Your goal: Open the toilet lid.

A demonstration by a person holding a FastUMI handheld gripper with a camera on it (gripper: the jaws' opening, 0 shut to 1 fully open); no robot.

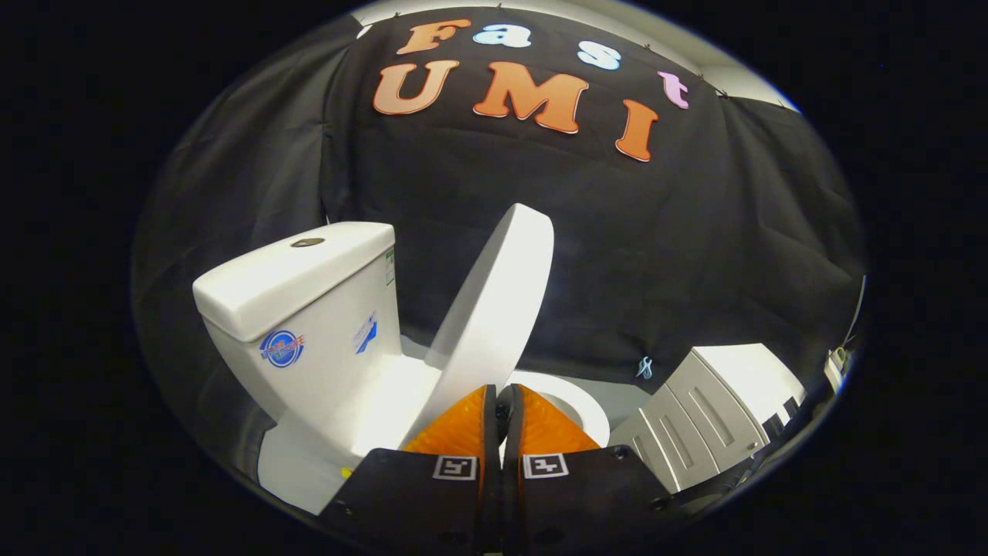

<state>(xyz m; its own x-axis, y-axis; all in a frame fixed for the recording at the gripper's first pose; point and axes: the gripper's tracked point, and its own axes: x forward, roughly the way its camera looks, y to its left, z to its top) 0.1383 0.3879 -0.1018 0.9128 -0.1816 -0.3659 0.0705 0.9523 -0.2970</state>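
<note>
White cabinet point(722, 413) with grooved door panels against the black cloth wall point(656, 255)

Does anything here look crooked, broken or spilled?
Nothing looks broken or spilled. The toilet lid stands half raised, tilted toward the tank, its lower edge by the closed tool. That is mid-opening, not a fault.

White toilet lid point(494, 309) raised, tilted approx halfway up, just beside tank point(309, 309).

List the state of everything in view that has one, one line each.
toilet lid: raised, tilted partway up, not yet against the tank
gripper: fingers closed together at the lid's lower edge; grip on it unclear
tank: cover on
cabinet: doors shut
</note>
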